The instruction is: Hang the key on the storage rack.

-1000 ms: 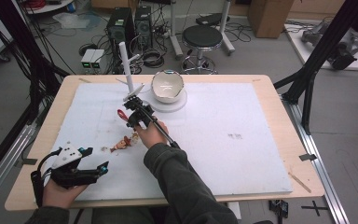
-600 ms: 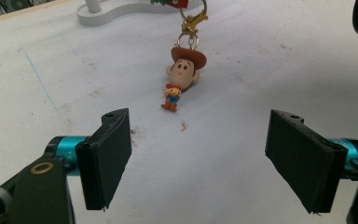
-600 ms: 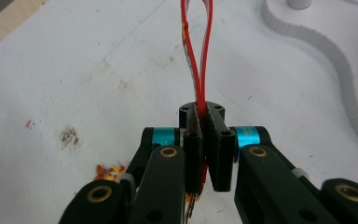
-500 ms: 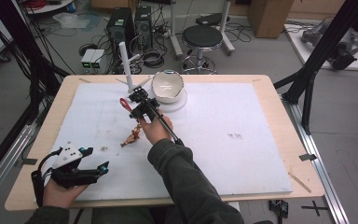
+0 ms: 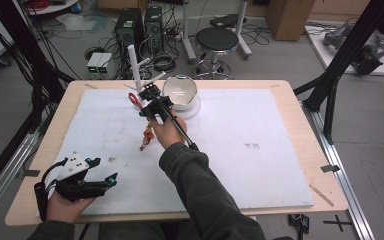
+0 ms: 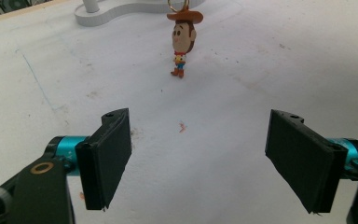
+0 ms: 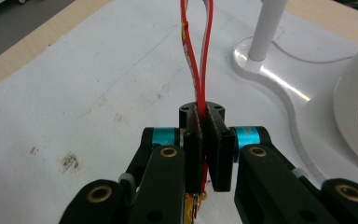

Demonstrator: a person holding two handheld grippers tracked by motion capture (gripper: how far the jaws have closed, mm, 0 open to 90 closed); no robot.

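white table mat (image 5: 260, 125), upper centre: right gripper (image 5: 147, 95), clamped on red strap (image 7: 196, 60), has lifted cowboy keychain (image 5: 146, 137) toward stand (image 5: 135, 62) (left gripper (image 5: 97, 172) agape, empty).

Table: my wooden table (image 5: 290, 90) stood on a cable-strewn floor.
Cover: a stained white sheet (image 5: 260, 125) lay across it.
On sheet: white stand (image 5: 136, 65); round mirror (image 5: 180, 90) on its base.

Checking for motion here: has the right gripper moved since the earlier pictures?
Yes. The right gripper, shut on the red strap, has moved up the high view toward the white stand, lifting the figure.
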